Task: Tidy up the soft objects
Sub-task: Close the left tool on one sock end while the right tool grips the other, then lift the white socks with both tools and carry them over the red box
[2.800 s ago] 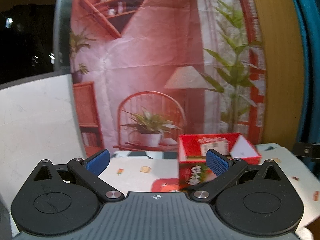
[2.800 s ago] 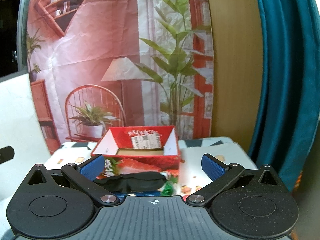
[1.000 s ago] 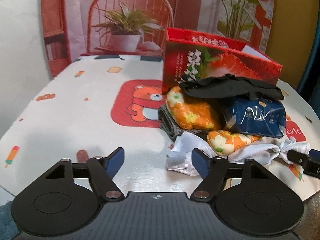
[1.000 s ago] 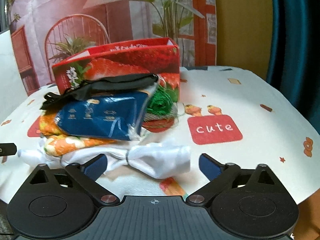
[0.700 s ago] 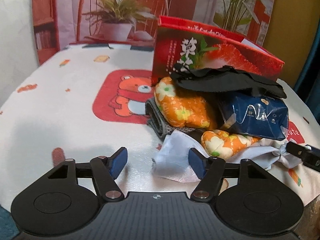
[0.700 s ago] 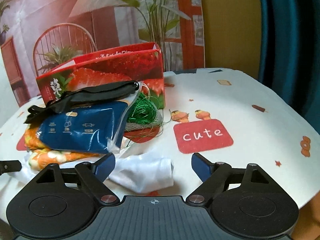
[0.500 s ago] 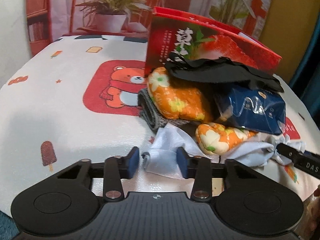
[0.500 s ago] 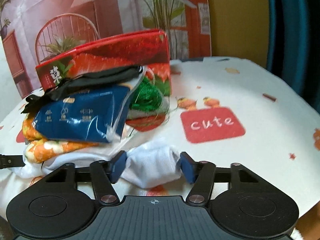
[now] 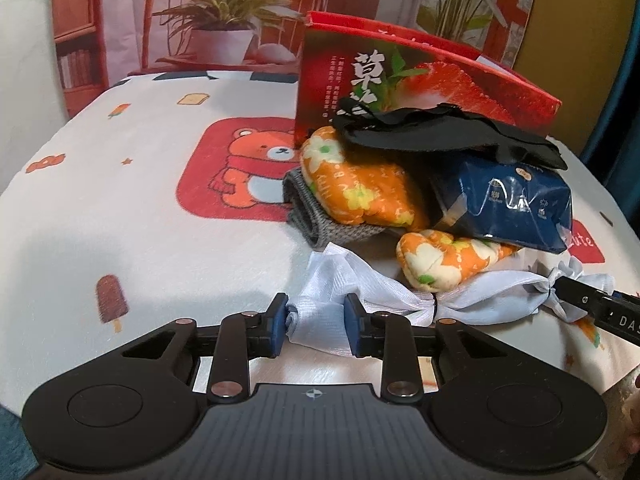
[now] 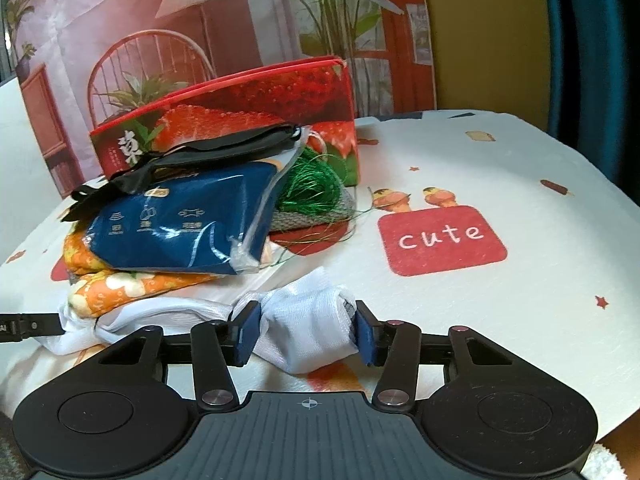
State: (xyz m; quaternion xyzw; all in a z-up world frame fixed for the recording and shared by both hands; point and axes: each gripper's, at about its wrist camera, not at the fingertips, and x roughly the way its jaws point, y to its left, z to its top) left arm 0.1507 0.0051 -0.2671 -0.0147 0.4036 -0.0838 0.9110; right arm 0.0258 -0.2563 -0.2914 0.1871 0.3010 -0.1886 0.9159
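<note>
Near the table's point(image 9: 120, 208) front edge, the left gripper point(image 9: 316, 324) and right gripper point(image 10: 306, 330) each pinch an end of the white cloth point(image 9: 400, 296); bare tablecloth lies on both sides.

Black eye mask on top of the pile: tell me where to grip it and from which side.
Judging from both views, take the black eye mask by its free end overhanging the blue tissue pack, coming from above on the pile's right. It lies flat and limp on top with nothing over it, so a pinch across that thin edge should lift it without dragging the pack.
</note>
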